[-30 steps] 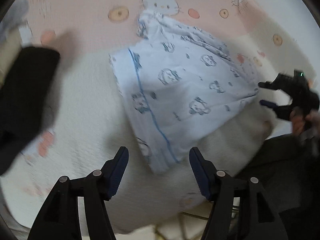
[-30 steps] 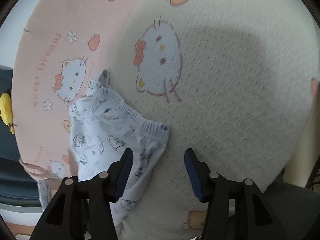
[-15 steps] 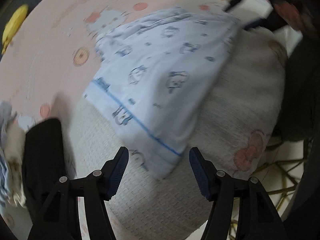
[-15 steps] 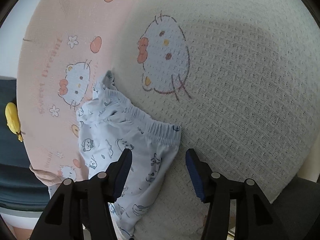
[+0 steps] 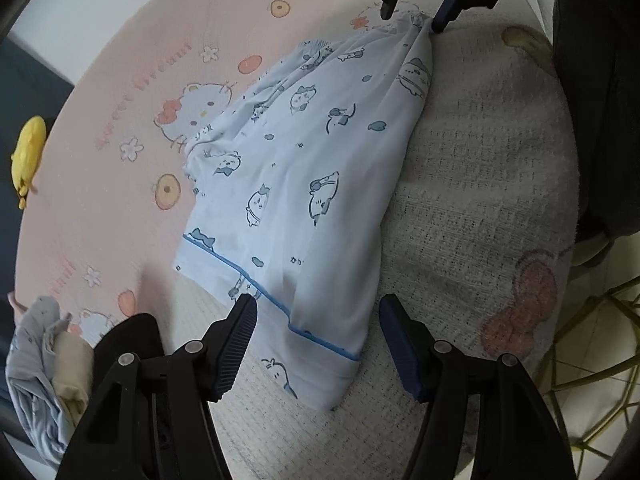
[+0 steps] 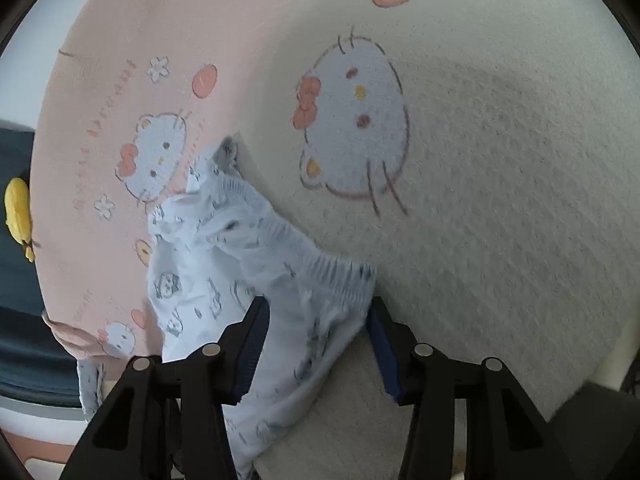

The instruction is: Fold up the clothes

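Two grippers flank the pale blue shorts point(image 5: 304, 184) on the blanket point(image 5: 480, 184): left gripper point(image 5: 316, 344) open over the hem, right gripper point(image 6: 316, 344) closing on the waistband, seemingly not yet pinching; fabric could slip.

Soft, even daylight, fairly bright with no glare, faint shadows under the pale blue shorts point(image 5: 304, 184) and a broad grey one across the blanket point(image 6: 520, 168), strong fisheye bending and black vignette at every corner, right wrist view slightly motion-blurred, left sharper.
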